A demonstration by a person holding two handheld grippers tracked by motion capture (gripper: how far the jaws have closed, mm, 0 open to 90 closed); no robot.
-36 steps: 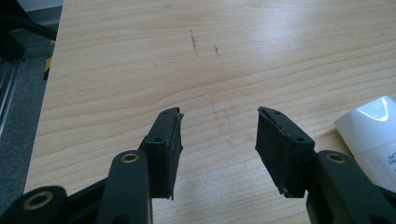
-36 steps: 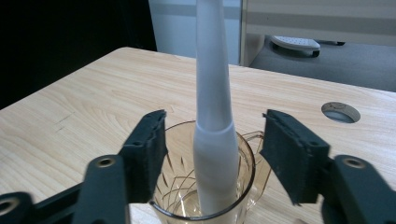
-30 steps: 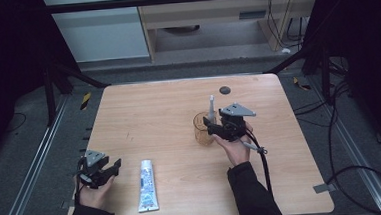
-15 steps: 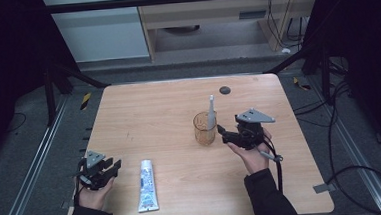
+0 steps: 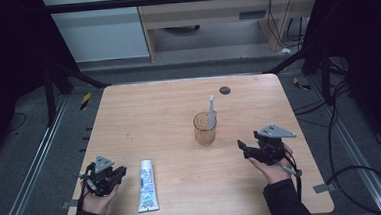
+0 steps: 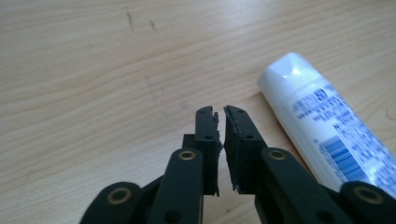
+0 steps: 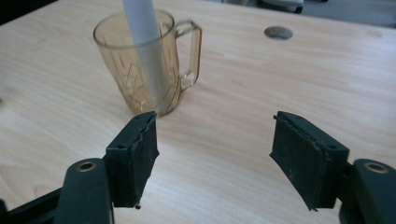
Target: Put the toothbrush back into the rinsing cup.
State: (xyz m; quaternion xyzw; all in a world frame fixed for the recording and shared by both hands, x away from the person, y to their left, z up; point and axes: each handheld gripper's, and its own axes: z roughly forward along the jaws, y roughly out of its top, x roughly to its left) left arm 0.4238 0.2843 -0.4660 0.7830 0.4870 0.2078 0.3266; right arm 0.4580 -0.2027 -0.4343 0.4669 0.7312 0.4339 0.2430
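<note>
Both claws near table (image 5: pixel 143 110) edge: left claw (image 5: pixel 113 173) pressed together, right claw (image 5: pixel 244 149) spread.

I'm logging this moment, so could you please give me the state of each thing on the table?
Mug: upright, holding the grey stick.
Grey stick: standing in the mug, leaning on its rim.
Toothpaste tube: lying flat, capped.
Left hand-held gripper: shut, empty.
Right hand-held gripper: open, empty.

Tube (image 6: pixel 329 123) print: illegible, no readable txt
</note>
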